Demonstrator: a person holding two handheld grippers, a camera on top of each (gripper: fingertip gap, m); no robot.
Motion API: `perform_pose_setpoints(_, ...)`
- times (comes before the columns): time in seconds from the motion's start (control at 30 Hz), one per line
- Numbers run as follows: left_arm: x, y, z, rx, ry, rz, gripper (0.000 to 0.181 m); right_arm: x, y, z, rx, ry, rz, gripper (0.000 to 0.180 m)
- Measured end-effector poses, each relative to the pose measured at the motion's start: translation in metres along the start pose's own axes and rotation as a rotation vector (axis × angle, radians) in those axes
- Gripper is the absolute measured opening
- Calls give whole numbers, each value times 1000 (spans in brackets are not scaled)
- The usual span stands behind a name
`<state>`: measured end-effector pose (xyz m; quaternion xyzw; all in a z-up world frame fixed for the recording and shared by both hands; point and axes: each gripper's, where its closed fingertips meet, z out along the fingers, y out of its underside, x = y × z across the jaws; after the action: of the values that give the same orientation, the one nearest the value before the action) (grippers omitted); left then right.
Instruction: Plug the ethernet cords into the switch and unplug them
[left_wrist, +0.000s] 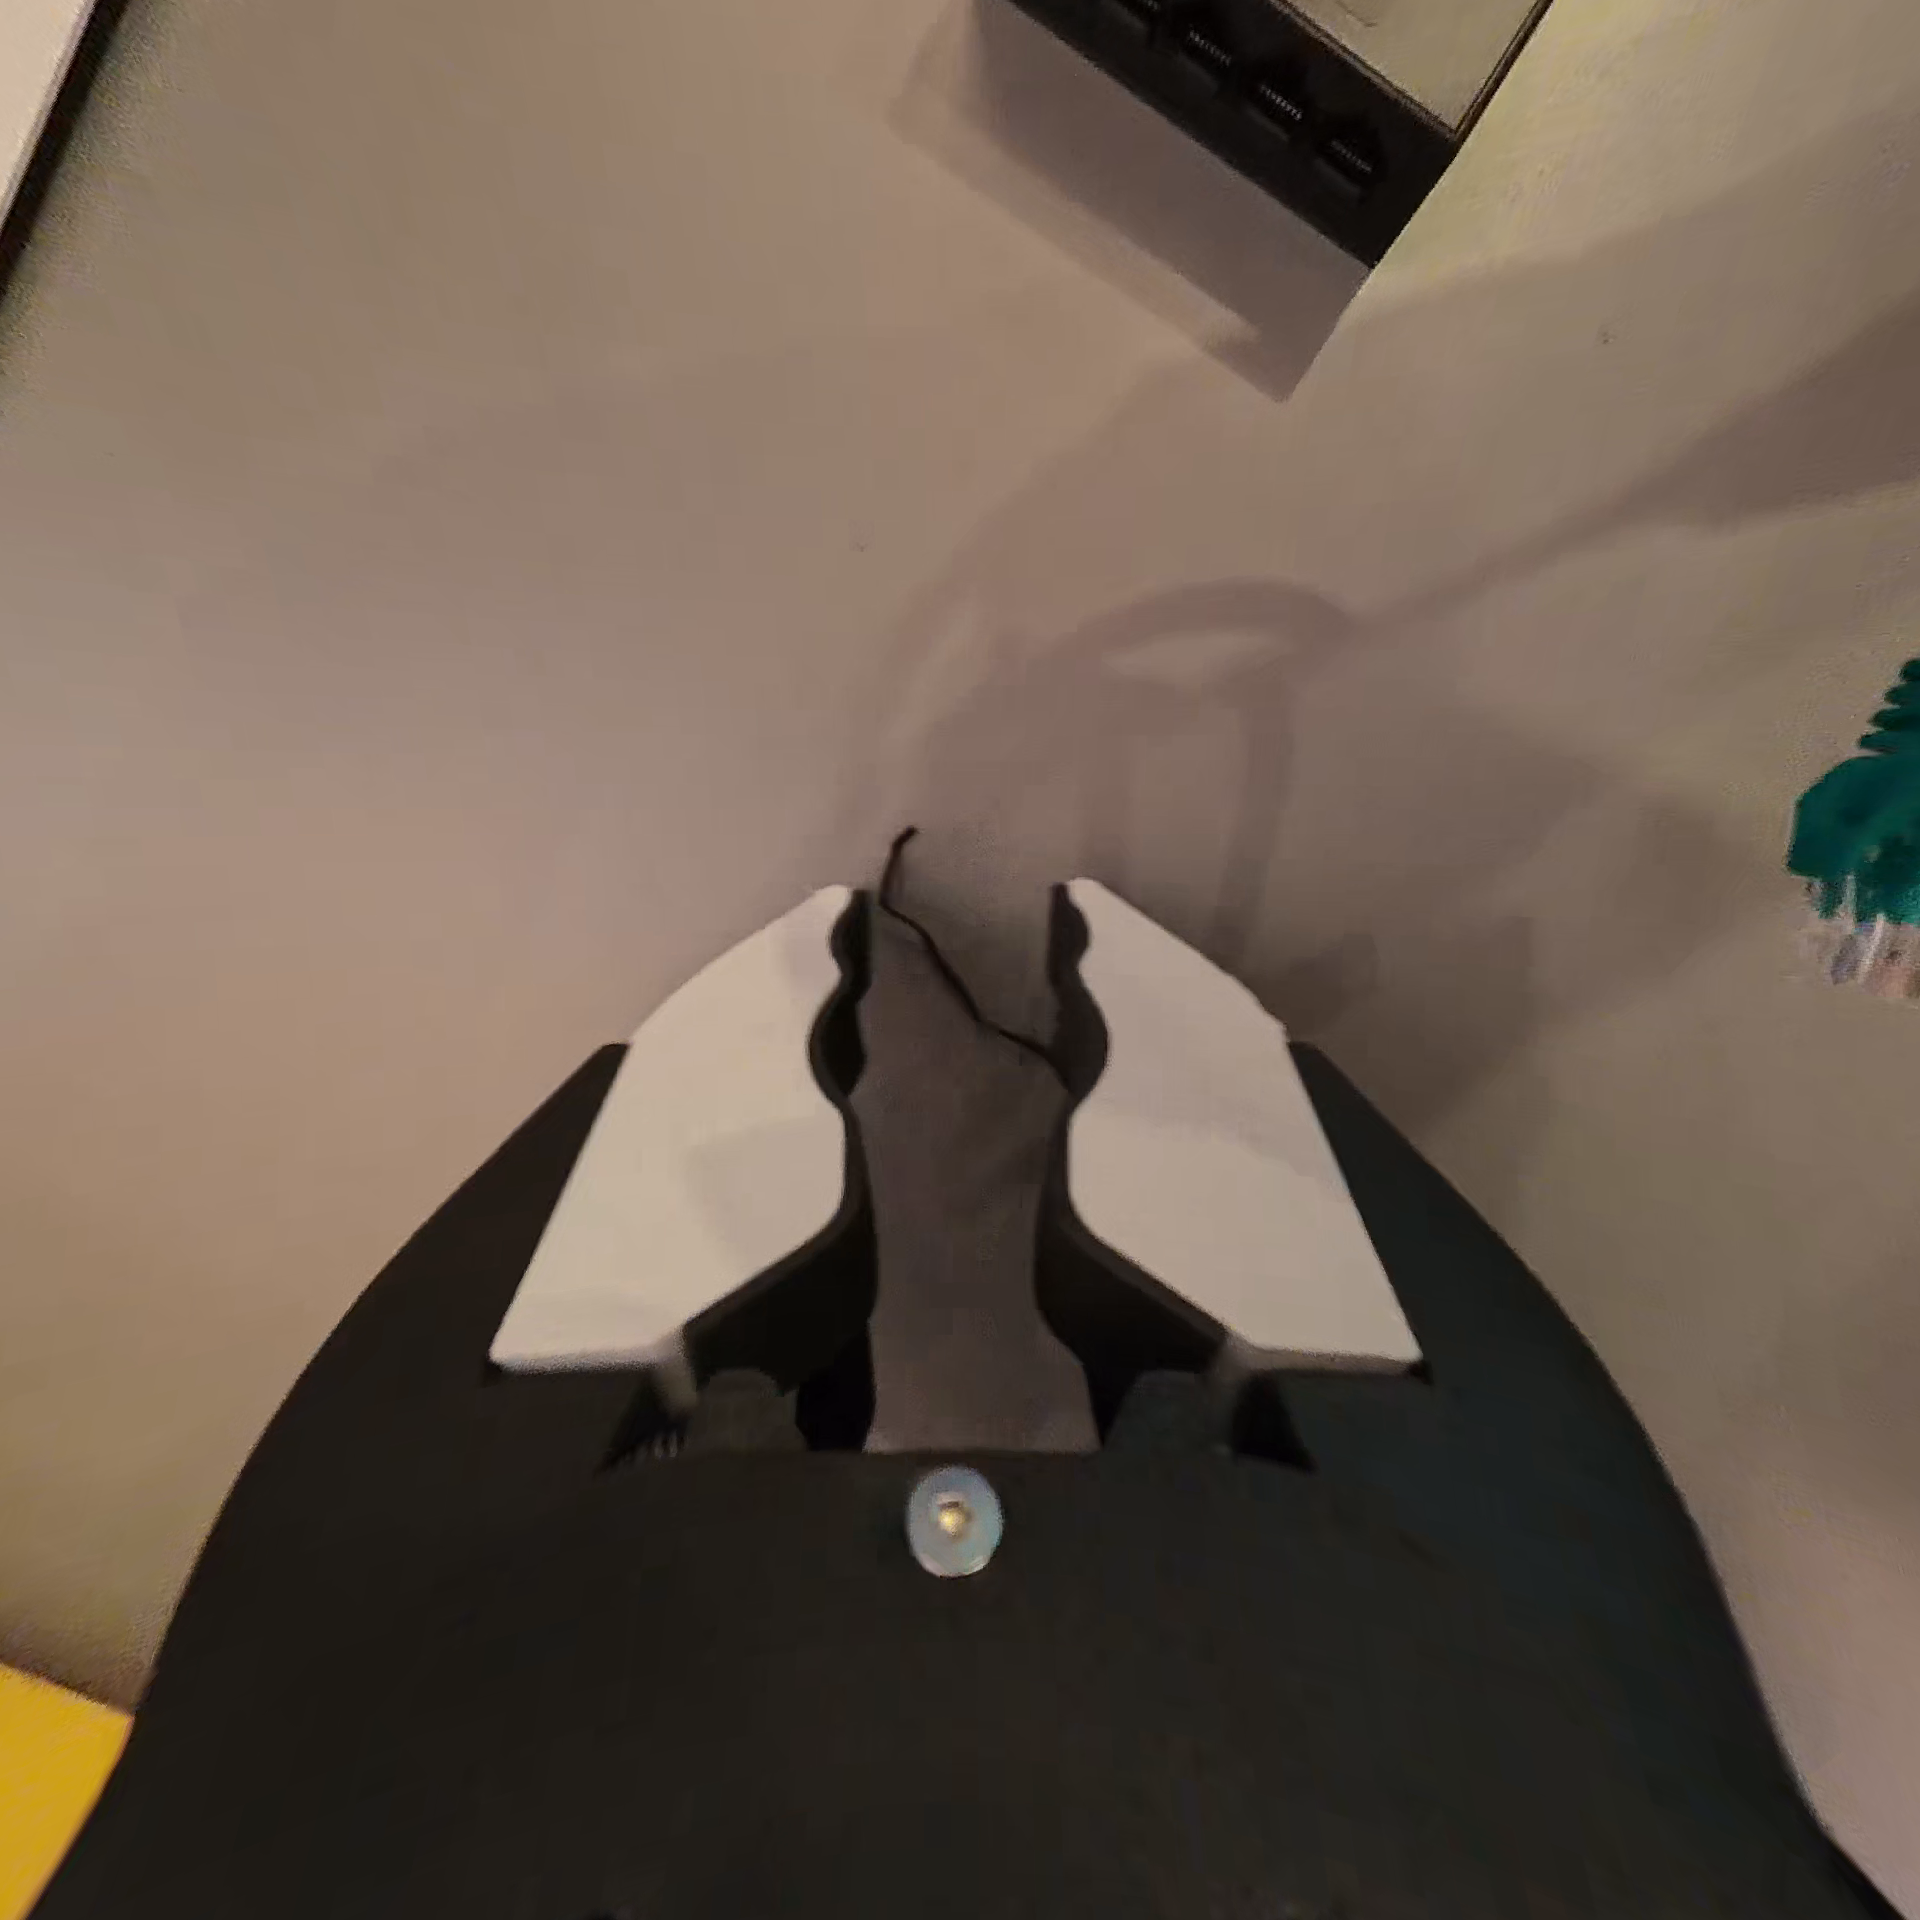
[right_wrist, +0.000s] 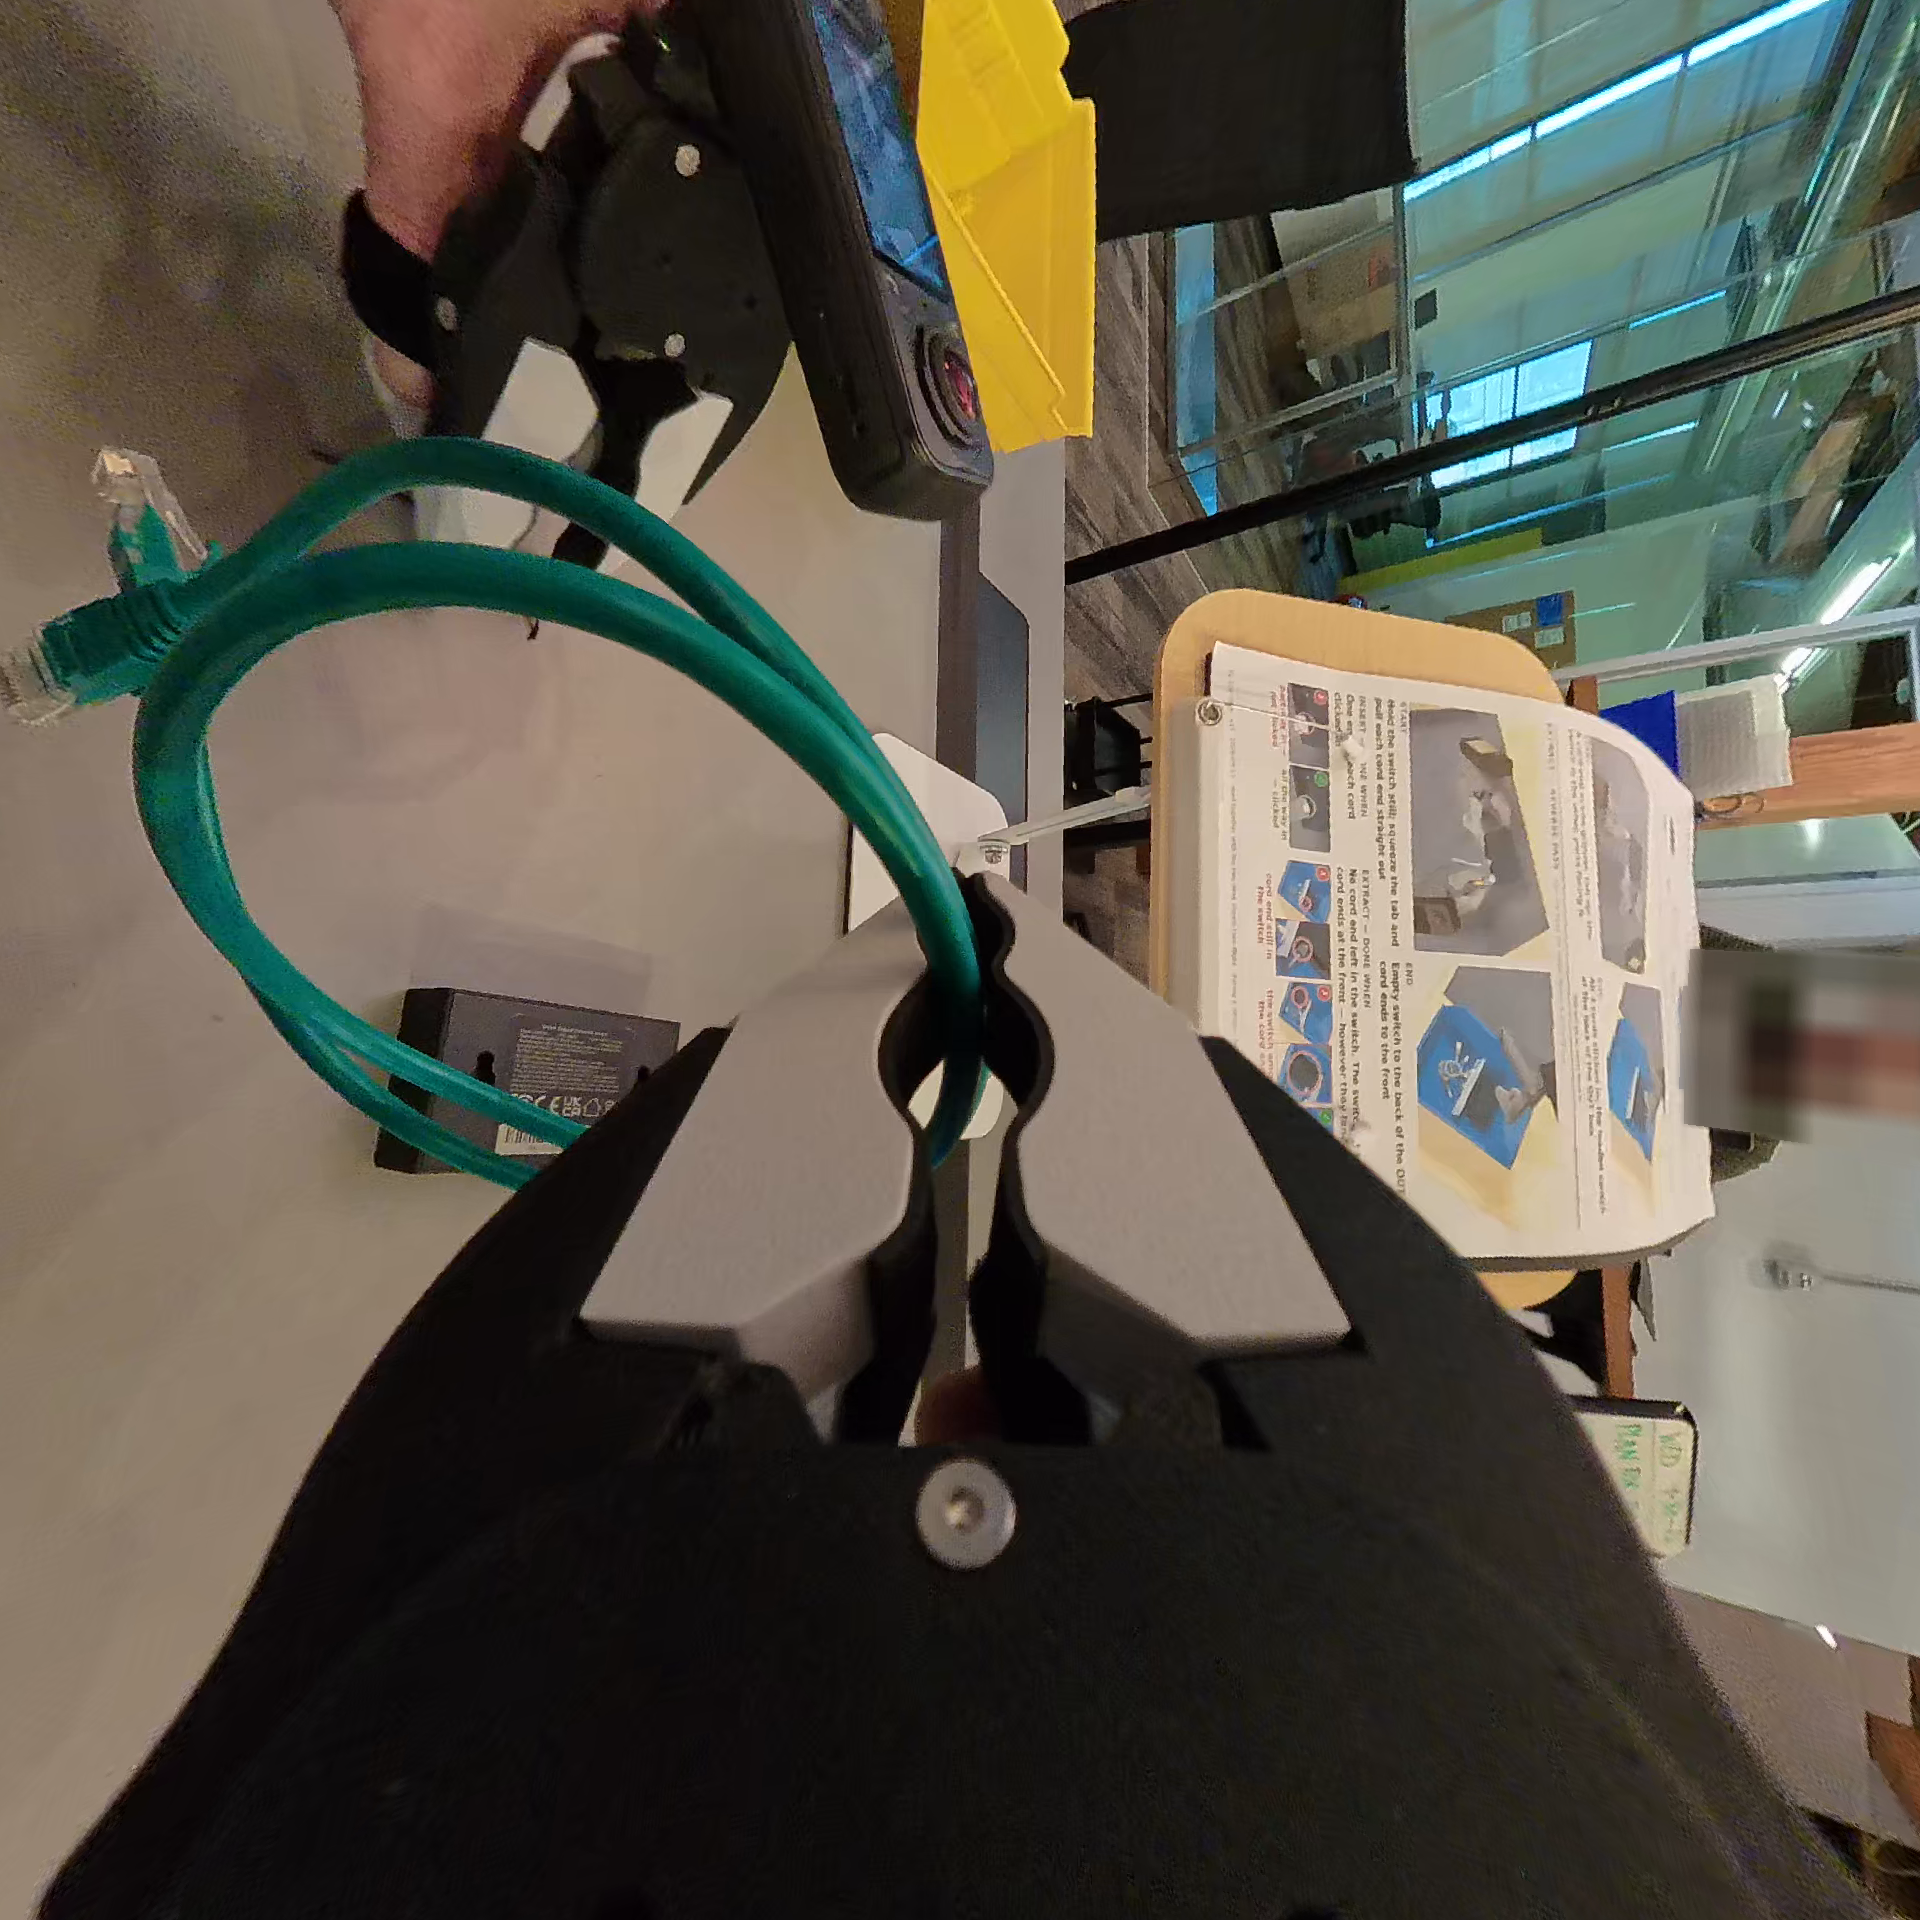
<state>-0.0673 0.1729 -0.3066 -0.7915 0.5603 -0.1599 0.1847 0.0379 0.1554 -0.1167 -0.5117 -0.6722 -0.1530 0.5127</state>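
My right gripper (right_wrist: 987, 904) is shut on a green ethernet cord (right_wrist: 208, 831) and holds two strands of it above the white table (right_wrist: 156, 1351). The cord loops to the left and its two clear plugs (right_wrist: 135, 509) hang free. The black switch (right_wrist: 520, 1081) lies on the table under the loop, label side up. In the left wrist view the switch (left_wrist: 1278, 114) is at the top with its row of ports showing, and a green plug end (left_wrist: 1870, 831) is at the right edge. My left gripper (left_wrist: 956, 904) is open and empty over bare table. It also shows in the right wrist view (right_wrist: 566, 509), held by a hand.
A yellow bin (right_wrist: 1018, 208) stands at the table's far edge. Beyond the table edge (right_wrist: 956, 623) a printed sheet (right_wrist: 1455, 935) hangs on a wooden board. A thin black thread (left_wrist: 935, 966) lies between my left fingers. Tip to tip, the grippers are about 20 cm apart. My right tips are about 20 cm from the switch (left_wrist: 1278, 114), my left tips only 12 cm.
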Motion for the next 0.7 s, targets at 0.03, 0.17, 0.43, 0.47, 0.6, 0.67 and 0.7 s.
perform_pose_setpoints(0.03, -1, 0, -1, 15, -7, -12, 42, 0, 1, 1, -6, 1, 10, 0)
perform_pose_setpoints(0.17, -7, -3, -21, 124, -21, -86, 63, -4, 3, 8, -17, -4, 36, 0)
perform_pose_setpoints(0.43, 41, -59, -134, 665, -69, -184, 75, 2, 10, 25, -118, 48, 192, 0)
perform_pose_setpoints(0.47, 49, -65, -136, 690, -108, -181, 74, 3, 9, 27, -122, 55, 218, 0)
perform_pose_setpoints(0.6, 67, -78, -119, 708, -262, -168, 79, 4, 3, 34, -146, 77, 280, 0)
perform_pose_setpoints(0.67, 65, -79, -112, 705, -327, -183, 78, 3, -1, 36, -151, 83, 304, 0)
perform_pose_setpoints(0.7, 68, -81, -110, 715, -331, -173, 71, 2, -3, 37, -153, 83, 314, 0)
